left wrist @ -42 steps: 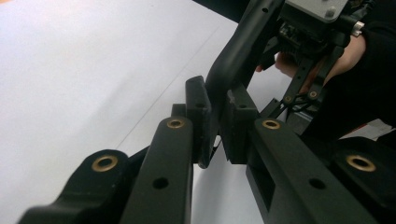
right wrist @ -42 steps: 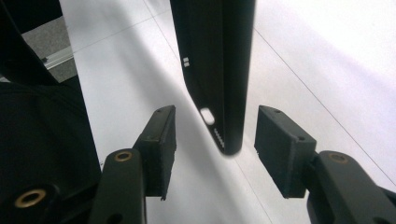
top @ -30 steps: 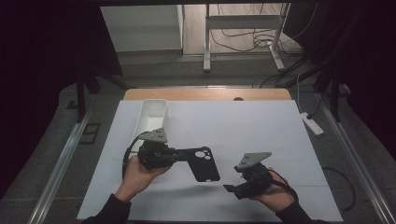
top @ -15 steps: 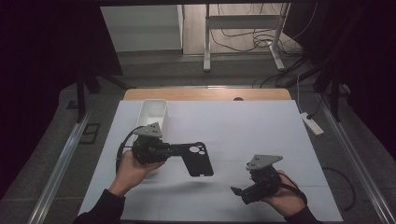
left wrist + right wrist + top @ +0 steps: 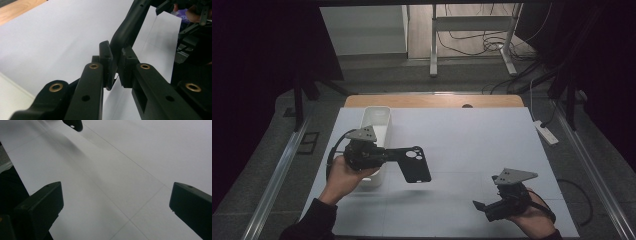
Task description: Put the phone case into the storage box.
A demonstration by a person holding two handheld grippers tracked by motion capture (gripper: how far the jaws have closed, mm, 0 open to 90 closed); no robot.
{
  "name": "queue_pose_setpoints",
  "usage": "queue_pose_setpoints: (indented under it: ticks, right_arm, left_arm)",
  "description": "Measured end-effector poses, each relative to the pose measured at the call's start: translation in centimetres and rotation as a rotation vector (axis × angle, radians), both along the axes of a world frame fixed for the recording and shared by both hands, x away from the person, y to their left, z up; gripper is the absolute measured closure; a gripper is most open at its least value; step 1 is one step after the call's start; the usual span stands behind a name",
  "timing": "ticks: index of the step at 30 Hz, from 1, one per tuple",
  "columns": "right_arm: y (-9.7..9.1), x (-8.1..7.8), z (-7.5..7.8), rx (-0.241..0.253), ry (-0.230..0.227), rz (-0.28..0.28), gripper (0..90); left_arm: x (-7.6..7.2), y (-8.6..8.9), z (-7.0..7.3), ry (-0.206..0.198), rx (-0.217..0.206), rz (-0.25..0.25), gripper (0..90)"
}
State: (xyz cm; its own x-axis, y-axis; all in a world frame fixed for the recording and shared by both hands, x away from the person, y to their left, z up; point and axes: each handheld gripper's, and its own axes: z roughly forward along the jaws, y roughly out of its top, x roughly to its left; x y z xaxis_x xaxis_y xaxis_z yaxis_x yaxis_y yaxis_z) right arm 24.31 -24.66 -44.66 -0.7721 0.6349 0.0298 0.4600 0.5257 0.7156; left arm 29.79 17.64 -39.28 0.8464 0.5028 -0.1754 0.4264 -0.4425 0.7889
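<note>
Above the table, phone case lengthwise rightward, flat

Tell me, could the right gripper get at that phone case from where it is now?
Probably yes. The phone case hangs above the table, clamped at one end by the left gripper, its other end free. The right gripper is open, empty, with bare table between them.

Phone case cut off by top edge.
</note>
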Motion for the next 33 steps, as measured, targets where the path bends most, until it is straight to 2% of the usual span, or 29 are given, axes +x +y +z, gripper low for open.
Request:
queue_pose_setpoints:
  ticks: [2,16,25,33]
  right_arm:
    - [-0.4,-0.1,-0.1,0.013,0.018,-0.020,0.0]
    - [-2.8,-0.8,-0.5,0.045,0.037,-0.102,0.0]
    - [-4.3,-1.6,-0.8,0.042,0.044,-0.170,0.0]
    - [-5.1,-2.5,-1.0,0.004,0.062,-0.212,0.0]
  left_arm:
    - [0.1,0.3,0.1,0.001,-0.004,0.002,82.3]
    - [0.7,2.3,1.5,0.000,-0.004,0.042,82.3]
    - [0.8,3.7,2.5,-0.015,-0.012,0.060,82.3]
    - [1.1,4.4,2.8,-0.009,-0.001,0.074,82.4]
